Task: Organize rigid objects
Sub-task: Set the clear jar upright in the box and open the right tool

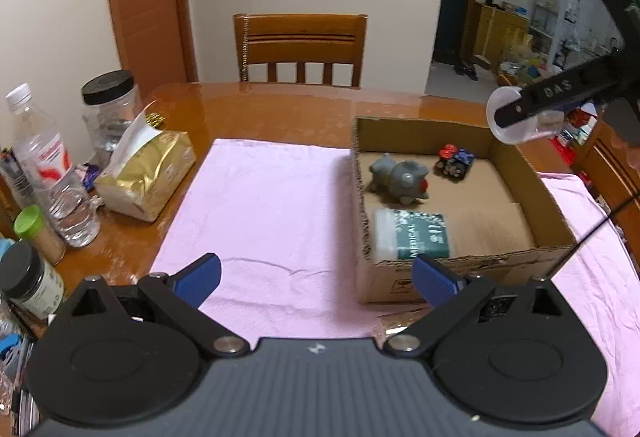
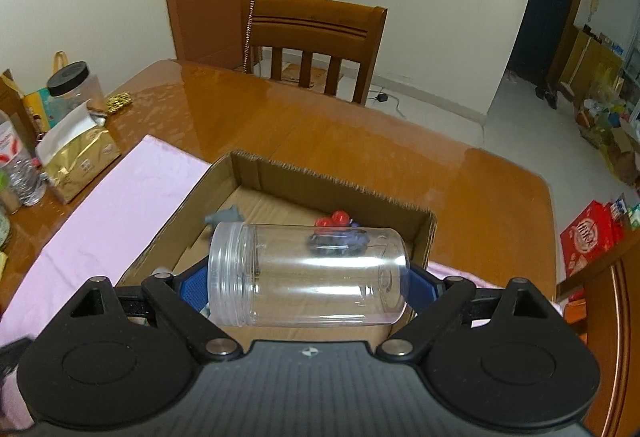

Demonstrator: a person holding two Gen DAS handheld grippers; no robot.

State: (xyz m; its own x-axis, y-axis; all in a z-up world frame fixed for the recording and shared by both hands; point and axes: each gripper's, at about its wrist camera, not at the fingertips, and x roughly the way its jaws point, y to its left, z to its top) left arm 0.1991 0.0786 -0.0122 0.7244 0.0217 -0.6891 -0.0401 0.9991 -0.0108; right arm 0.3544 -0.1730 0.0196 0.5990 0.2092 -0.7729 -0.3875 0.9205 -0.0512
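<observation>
nearby, tissue pack (image 1: 146, 177), bottle (image 1: 48, 165) flank pink cloth (image 1: 260, 217).

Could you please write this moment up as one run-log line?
right gripper: shut on clear jar, held sideways above cardboard box | left gripper: open, empty | in box: grey toy, medical pack

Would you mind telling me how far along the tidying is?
Done: the grey toy, green pack and small red-and-black item lie in the box. In hand: the right gripper holds a clear jar sideways above it. Left: setting it in. The left gripper is open, empty.
</observation>
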